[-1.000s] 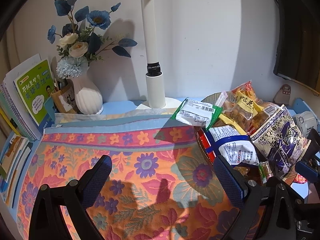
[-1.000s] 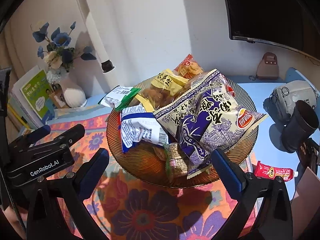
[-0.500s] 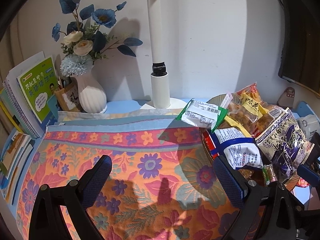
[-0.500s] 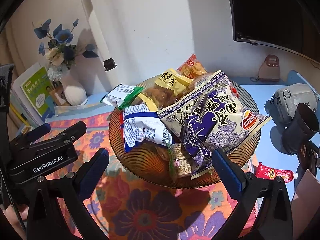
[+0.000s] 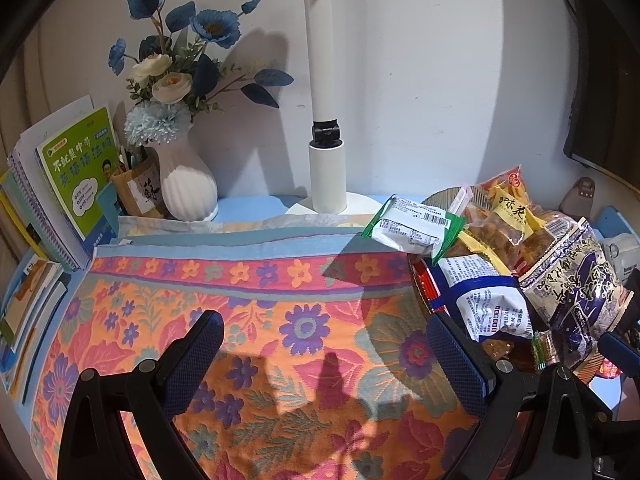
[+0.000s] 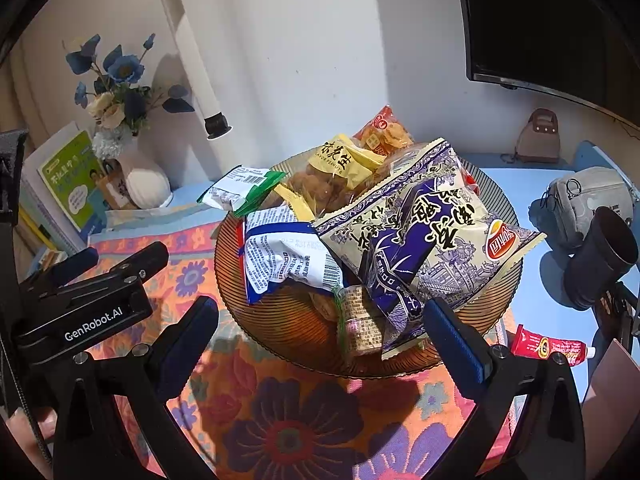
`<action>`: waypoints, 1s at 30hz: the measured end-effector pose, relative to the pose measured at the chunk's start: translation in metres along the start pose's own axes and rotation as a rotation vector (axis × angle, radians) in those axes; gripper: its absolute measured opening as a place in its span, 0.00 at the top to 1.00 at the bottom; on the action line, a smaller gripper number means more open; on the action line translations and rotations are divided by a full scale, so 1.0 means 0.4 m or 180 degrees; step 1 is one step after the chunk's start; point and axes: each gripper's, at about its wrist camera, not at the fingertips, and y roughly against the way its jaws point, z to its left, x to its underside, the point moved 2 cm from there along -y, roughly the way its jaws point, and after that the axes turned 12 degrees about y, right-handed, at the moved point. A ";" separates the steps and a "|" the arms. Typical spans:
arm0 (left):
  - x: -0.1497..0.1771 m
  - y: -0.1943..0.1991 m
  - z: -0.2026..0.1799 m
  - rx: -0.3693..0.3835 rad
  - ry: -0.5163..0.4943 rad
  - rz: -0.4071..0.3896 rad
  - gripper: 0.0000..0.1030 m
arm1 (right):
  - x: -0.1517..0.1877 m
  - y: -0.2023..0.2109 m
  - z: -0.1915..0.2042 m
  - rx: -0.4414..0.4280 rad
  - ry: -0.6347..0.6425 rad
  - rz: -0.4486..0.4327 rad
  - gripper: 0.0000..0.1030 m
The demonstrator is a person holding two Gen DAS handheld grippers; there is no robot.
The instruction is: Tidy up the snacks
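A brown ribbed bowl (image 6: pixel 276 312) on the floral cloth holds a heap of snack packs: a large purple-and-cream chip bag (image 6: pixel 424 236), a blue-and-white pack (image 6: pixel 284 256), a green-edged white pack (image 6: pixel 240 190) hanging over the rim, a yellow peanut bag (image 6: pixel 340 160) and an orange pack (image 6: pixel 382 128). My right gripper (image 6: pixel 320 336) stands open just in front of the bowl, empty. My left gripper (image 5: pixel 326 352) is open over the floral cloth (image 5: pixel 240 304), left of the bowl (image 5: pixel 420 296); the same packs show at its right, the green-edged one (image 5: pixel 412 226) nearest.
A white vase of blue flowers (image 5: pixel 186 184), a pen holder and books (image 5: pixel 76 176) stand at the back left. A white lamp post (image 5: pixel 326 176) rises behind the cloth. Right of the bowl lie a grey pouch (image 6: pixel 588 200), a black cup (image 6: pixel 604 256) and a red tube (image 6: pixel 552 348). A dark monitor (image 6: pixel 560 20) hangs above.
Both views have shifted slightly: the left camera has drifted left and back a little, the right one has edged closer to the bowl. Both grippers stay open and empty.
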 end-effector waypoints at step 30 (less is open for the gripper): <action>0.008 -0.014 0.005 -0.0121 0.0026 0.0090 0.02 | 0.003 -0.004 0.009 -0.0017 -0.0031 0.0022 0.00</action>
